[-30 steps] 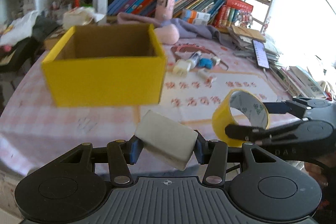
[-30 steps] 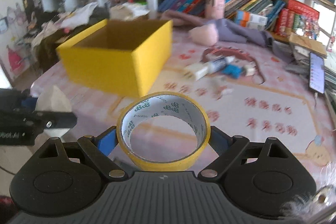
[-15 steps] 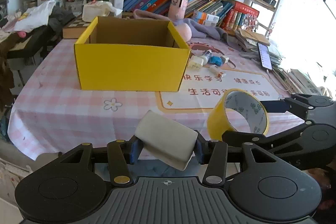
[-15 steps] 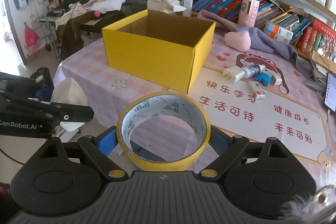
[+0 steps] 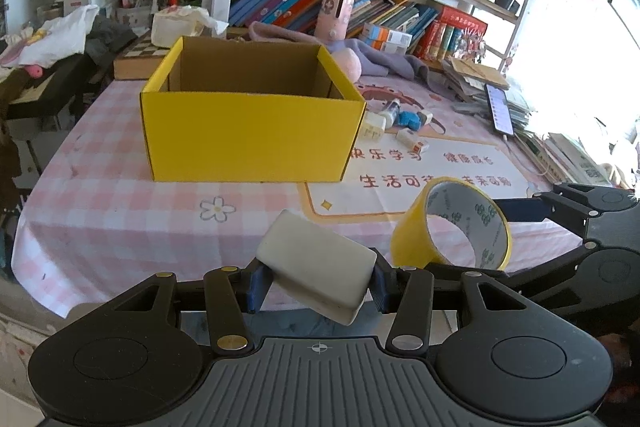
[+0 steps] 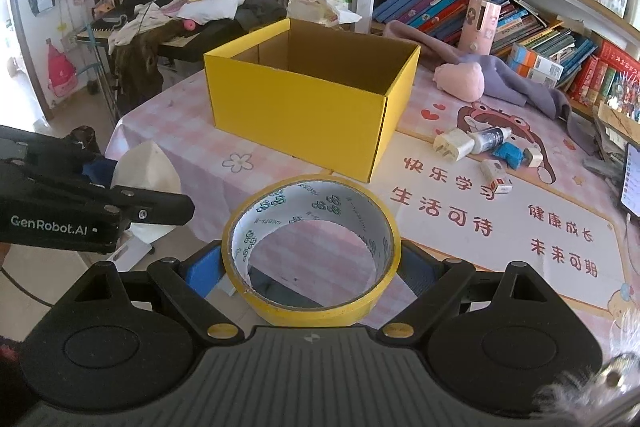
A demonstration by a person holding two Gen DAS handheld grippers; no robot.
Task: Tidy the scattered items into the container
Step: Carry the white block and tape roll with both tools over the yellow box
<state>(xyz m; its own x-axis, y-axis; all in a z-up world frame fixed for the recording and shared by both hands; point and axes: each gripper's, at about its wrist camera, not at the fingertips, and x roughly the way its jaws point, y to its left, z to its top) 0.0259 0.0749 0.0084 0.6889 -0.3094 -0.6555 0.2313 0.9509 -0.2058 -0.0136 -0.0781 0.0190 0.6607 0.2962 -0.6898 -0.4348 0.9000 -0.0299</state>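
The left gripper [image 5: 316, 281] pinches a white block [image 5: 316, 269] (tilted, one corner dipping toward the camera) between its blue pads. The right gripper [image 6: 311, 267] clamps a yellow tape roll [image 6: 311, 247] by its sides, hole facing up. Both hover off the near edge of the table [image 5: 120, 211]; the open yellow box [image 5: 252, 135] stands ahead, with small items [image 6: 480, 151] scattered just to its right.

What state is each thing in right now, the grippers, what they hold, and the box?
Left gripper: shut on the white rectangular block, tilted.
Right gripper: shut on the yellow tape roll, hole up.
Yellow cardboard box: open-topped, upright on the table.
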